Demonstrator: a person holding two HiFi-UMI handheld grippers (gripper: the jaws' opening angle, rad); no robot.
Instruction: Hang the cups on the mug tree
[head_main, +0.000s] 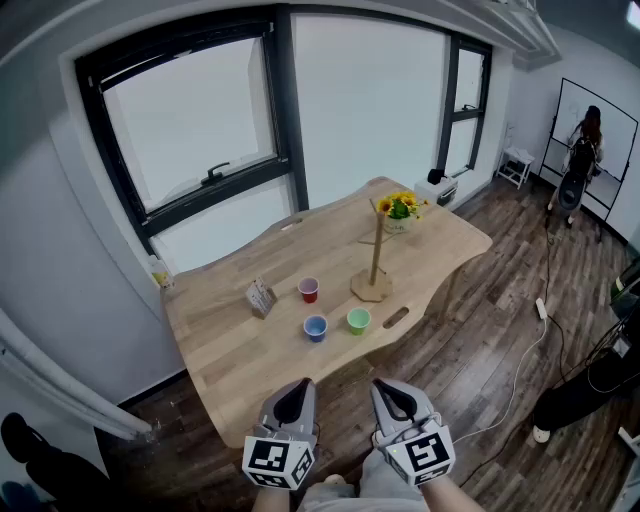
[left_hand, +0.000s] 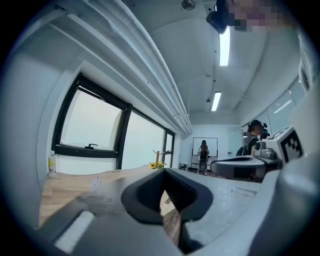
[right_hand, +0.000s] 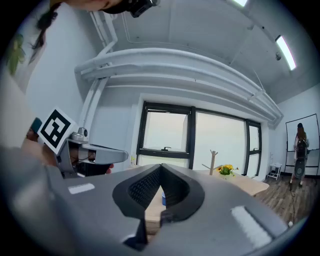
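Three small cups stand on the wooden table (head_main: 230, 350): a red cup (head_main: 309, 290), a blue cup (head_main: 315, 327) and a green cup (head_main: 358, 320). To the right of the red cup rises the bare wooden mug tree (head_main: 375, 255). My left gripper (head_main: 297, 388) and right gripper (head_main: 390, 390) hover side by side off the table's near edge, well short of the cups. Both are shut with nothing between the jaws. The left gripper view shows the mug tree (left_hand: 157, 157) far off. In the right gripper view, the blue cup (right_hand: 163, 198) peeks through the gap under the closed jaws, and the mug tree (right_hand: 213, 159) stands beyond.
A pot of yellow flowers (head_main: 399, 212) stands behind the mug tree, and a small card holder (head_main: 261, 297) sits left of the red cup. A white cable (head_main: 530, 345) runs over the wood floor at the right. A person (head_main: 583, 150) stands at a whiteboard far off.
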